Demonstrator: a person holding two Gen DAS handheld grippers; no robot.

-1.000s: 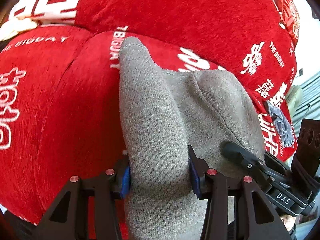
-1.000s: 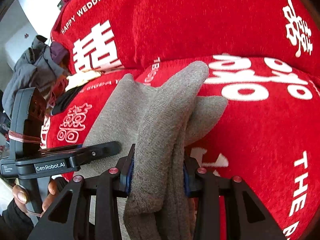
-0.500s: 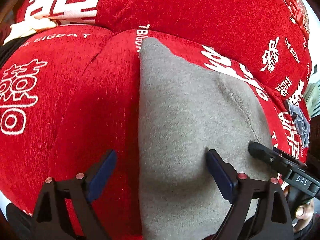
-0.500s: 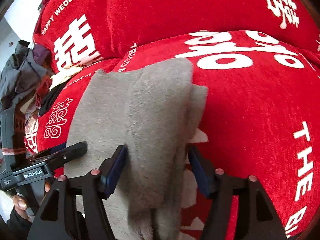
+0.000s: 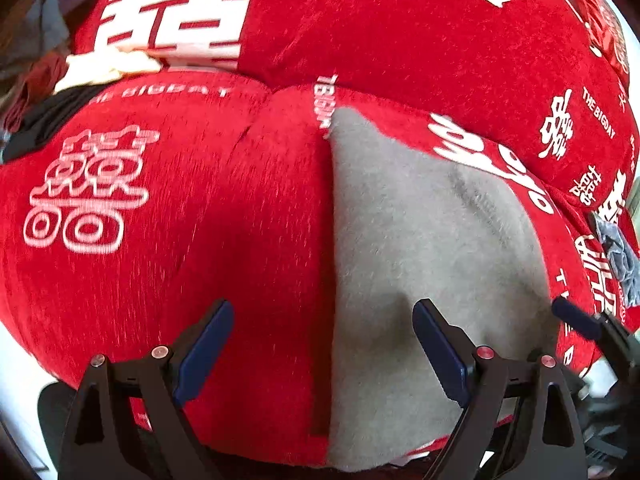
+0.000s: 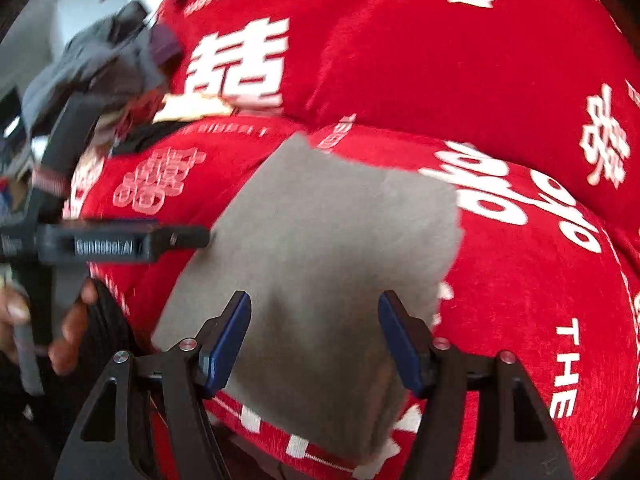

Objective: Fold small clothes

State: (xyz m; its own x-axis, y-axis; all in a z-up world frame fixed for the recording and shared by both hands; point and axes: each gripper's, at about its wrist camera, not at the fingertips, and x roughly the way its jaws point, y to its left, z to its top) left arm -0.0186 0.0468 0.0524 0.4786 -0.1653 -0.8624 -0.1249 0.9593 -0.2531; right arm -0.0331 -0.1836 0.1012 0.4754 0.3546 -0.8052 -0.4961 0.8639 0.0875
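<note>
A small grey garment [image 5: 420,248] lies flat and folded on the red sofa seat [image 5: 180,208]; the right wrist view shows the same grey garment [image 6: 320,248]. My left gripper [image 5: 324,340] stands open over the cloth's left edge, its blue pads clear of the fabric. My right gripper [image 6: 316,336] is open above the near end of the garment, pads apart and nothing pinched. The left gripper's finger [image 6: 176,238] shows at the left of the right wrist view, held by a hand [image 6: 68,332]. The right gripper's fingertip [image 5: 576,320] pokes in at the right of the left wrist view.
The red cover with white lettering runs up over the backrest [image 5: 400,32]. A heap of grey and dark clothes [image 6: 108,64] lies at the sofa's far left end. Another small grey cloth [image 5: 616,252] sits at the right edge of the seat.
Both grippers were shut on raised folds of the grey garment; they have let go and opened. The cloth now lies flat, and both grippers have drawn back.
</note>
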